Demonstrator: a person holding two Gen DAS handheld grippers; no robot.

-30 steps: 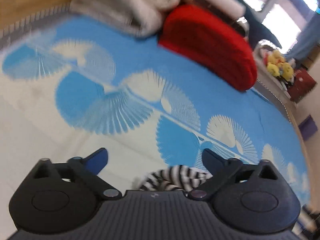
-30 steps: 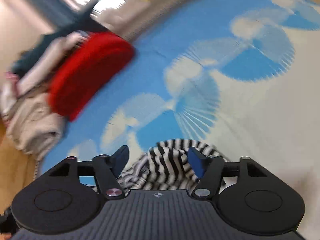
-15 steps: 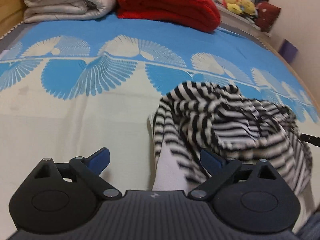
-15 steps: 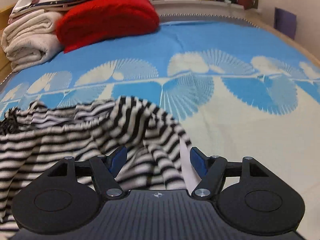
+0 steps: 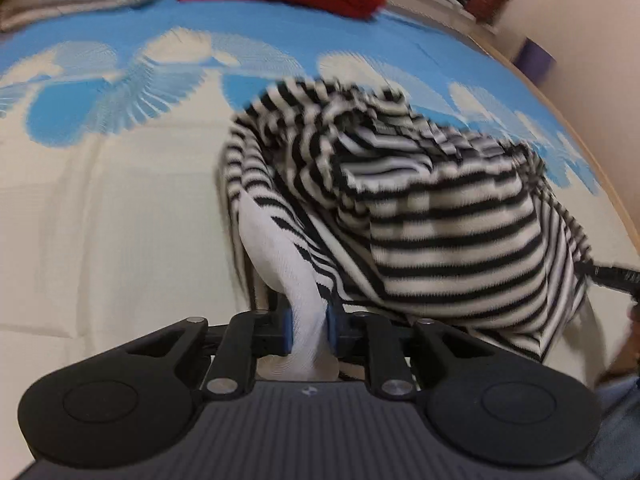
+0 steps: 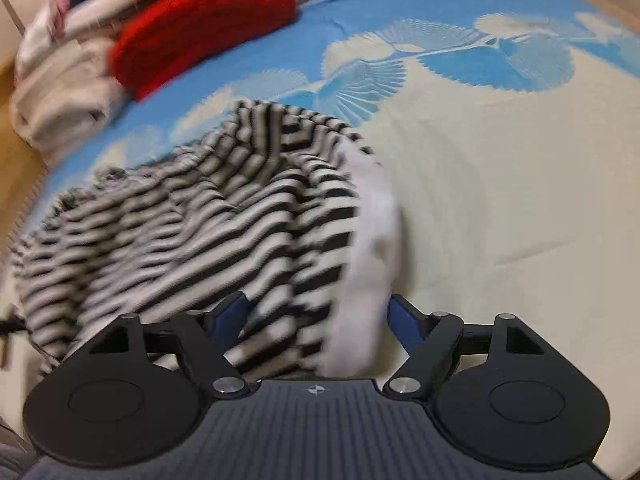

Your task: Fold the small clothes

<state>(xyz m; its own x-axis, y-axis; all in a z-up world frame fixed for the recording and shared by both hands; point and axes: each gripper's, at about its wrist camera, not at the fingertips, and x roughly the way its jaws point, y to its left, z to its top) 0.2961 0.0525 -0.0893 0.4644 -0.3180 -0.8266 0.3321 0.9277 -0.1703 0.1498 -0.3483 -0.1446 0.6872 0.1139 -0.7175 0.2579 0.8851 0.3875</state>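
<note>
- There are no words, numbers or brand names to read in either view.
- The only sign is a small round mark with a cross in it, on the ribbed grey body of the left gripper [image 5: 308, 330] and the right gripper [image 6: 316, 316].
- The far-off things are too blurry to show any letters.

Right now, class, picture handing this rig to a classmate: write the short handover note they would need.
Left gripper: fingers shut on the white edge of the striped garment.
Right gripper: open, fingers either side of the garment's white part, nothing gripped.
Garment lies bunched on the blue and cream bedspread; red blanket and folded bedding at the far end.
Done: one grip taken.
Left: right grip, spread flat, fold.
</note>
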